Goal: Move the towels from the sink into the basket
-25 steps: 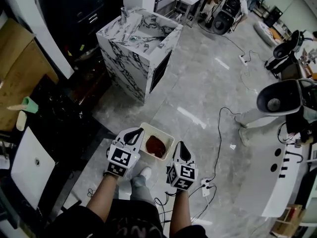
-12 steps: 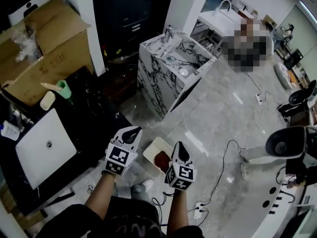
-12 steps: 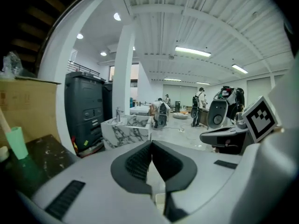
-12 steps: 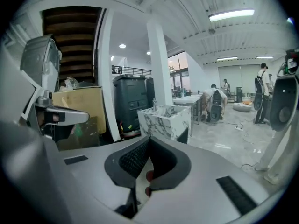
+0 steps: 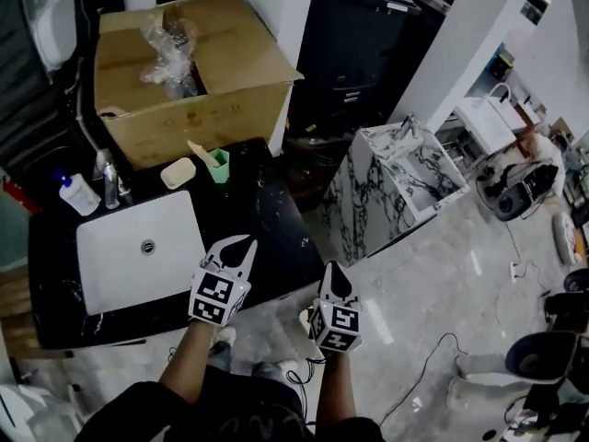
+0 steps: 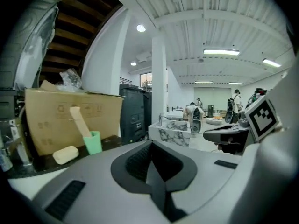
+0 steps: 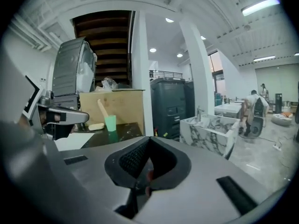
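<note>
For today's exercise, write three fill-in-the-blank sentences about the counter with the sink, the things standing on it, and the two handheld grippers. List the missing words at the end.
1. The white rectangular sink is set into a ____ countertop.
2. The small green cup stands in front of a big brown ____ box.
3. The left gripper and the right gripper hold nothing, and the jaws of both are ____.

Missing words: black; cardboard; shut
</note>
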The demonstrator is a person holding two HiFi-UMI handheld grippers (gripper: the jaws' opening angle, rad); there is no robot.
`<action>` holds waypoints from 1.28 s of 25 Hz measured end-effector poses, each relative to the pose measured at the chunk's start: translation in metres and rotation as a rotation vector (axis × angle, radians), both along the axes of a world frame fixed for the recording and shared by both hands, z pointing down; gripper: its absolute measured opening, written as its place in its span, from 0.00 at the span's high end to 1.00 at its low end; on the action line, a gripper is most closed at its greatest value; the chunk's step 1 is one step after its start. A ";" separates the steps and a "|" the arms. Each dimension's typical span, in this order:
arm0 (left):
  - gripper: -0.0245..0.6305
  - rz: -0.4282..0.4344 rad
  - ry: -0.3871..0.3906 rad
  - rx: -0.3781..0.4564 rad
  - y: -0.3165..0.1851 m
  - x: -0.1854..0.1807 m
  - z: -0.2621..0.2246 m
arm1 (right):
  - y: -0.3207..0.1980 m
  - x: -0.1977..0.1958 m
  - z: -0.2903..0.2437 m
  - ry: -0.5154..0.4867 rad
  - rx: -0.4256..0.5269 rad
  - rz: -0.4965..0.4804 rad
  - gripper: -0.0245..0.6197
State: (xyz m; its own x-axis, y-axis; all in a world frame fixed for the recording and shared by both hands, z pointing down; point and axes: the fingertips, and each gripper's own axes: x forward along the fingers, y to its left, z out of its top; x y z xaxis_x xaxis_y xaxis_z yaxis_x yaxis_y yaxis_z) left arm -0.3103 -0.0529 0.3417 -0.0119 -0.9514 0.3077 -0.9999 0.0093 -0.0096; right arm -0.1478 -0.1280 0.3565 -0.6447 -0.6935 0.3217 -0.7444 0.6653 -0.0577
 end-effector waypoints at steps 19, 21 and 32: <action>0.94 -0.505 -0.024 0.099 0.193 -0.167 -0.043 | 0.106 -0.194 -0.048 -0.036 0.119 -0.451 0.94; 0.94 -0.525 -0.026 0.102 0.201 -0.164 -0.045 | 0.110 -0.194 -0.051 -0.038 0.121 -0.461 0.94; 0.94 -0.536 -0.048 0.126 0.200 -0.146 -0.057 | 0.115 -0.185 -0.063 -0.041 0.149 -0.490 0.94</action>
State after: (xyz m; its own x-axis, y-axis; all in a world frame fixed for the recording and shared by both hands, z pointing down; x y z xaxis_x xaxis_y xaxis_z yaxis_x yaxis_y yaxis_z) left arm -0.4560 0.1474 0.2844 -0.5156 -0.8379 0.1789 -0.8534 0.5208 -0.0206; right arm -0.3330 -0.0129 0.2933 -0.9155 -0.3431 0.2100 -0.3421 0.9387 0.0422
